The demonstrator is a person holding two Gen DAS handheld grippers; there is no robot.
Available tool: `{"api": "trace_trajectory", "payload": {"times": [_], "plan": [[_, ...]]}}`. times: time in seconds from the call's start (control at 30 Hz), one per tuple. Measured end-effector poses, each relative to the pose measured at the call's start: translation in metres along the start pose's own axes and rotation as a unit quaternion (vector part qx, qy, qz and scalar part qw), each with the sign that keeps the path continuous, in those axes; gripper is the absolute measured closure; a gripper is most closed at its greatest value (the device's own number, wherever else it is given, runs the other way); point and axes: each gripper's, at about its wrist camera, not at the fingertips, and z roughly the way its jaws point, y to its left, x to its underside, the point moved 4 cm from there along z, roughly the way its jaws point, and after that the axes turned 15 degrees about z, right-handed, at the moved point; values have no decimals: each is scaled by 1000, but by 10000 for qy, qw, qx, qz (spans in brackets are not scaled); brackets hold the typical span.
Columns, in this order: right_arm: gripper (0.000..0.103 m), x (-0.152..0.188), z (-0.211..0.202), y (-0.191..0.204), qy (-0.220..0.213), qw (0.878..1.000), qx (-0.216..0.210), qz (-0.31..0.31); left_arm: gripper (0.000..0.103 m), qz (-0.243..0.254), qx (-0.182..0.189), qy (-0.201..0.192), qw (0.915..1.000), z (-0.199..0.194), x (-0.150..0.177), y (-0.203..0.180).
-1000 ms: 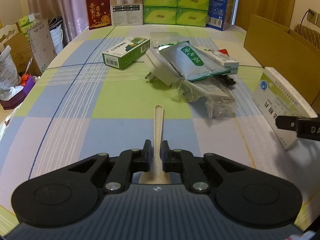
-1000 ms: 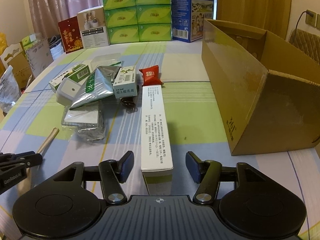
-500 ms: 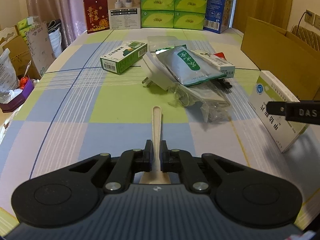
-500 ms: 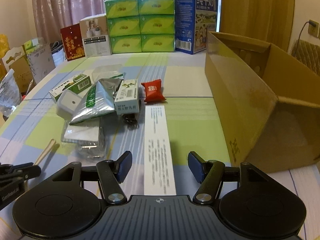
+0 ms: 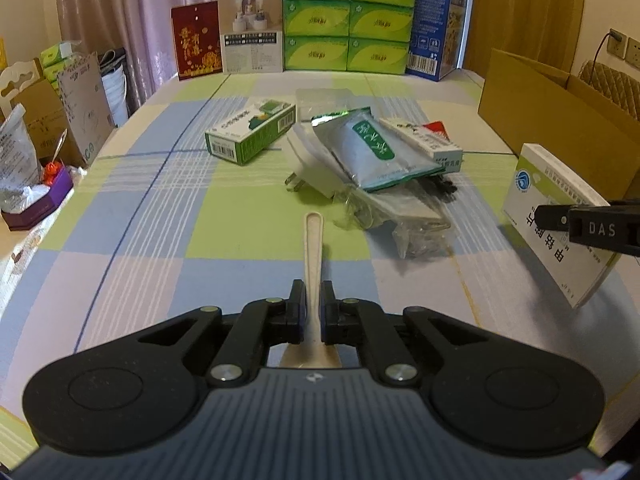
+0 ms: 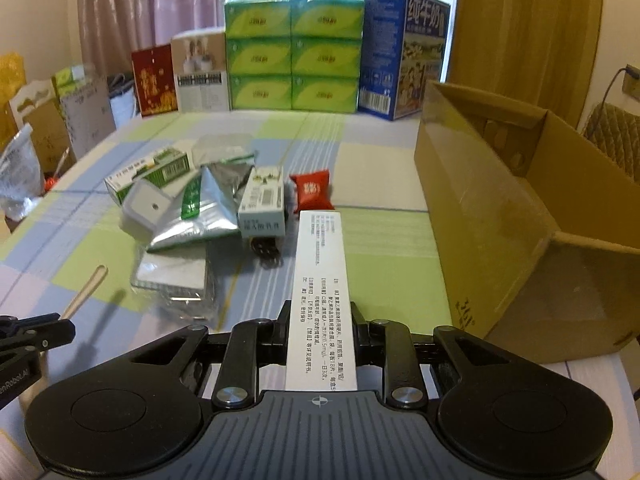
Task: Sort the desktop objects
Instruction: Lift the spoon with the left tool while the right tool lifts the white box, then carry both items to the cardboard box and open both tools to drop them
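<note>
My left gripper [image 5: 313,292] is shut on a pale wooden spoon [image 5: 313,248], held above the checked tablecloth with its handle pointing forward. My right gripper [image 6: 320,312] is shut on a long white medicine box [image 6: 320,280], lifted off the table; the same white box [image 5: 560,216] shows at the right of the left wrist view. An open cardboard box [image 6: 520,216] stands to the right. A pile lies ahead: a silver-green pouch [image 5: 372,152], a white plug adapter [image 5: 310,156], a green-white carton [image 5: 250,130], a small white carton [image 6: 262,208], a red packet [image 6: 312,192], clear plastic bags [image 6: 172,276].
Green tissue packs [image 6: 292,64], a blue milk carton [image 6: 404,48], a red card [image 6: 154,80] and a white product box [image 6: 200,70] line the table's far edge. Bags and cartons [image 5: 40,140] sit beyond the left edge. A wall socket [image 5: 624,46] is at the right.
My right gripper has closed on the long white box and raised it off the table. My left gripper has lifted slightly with the spoon still in it.
</note>
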Motion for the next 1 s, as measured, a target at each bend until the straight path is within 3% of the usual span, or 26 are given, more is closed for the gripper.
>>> {"api": "trace_trajectory", "payload": {"times": [0.23,0.47,0.7,0.83,1.0], "plan": [[82,-4,-16,-2,-54,9999,-97,34,99,106,-47,-128,9999,-18,-7,-3],[82,-30,-50,-5,-383,9989,-237,155,99,236,-25,-367,9990,-42,-32,-16],[81,-94,-92,-50,-890,9942,-229,565,99,560,278,-866,9943,-65,-99,-56],[81,-131,-108,-93,-1152,9912,41,648,99,640,651,-1183,9888,-74,-150,-92],[81,-153,-96,-152,-1030,9914,382,713,99,707,1216,-1382,9804,-68,-208,-144]]}}
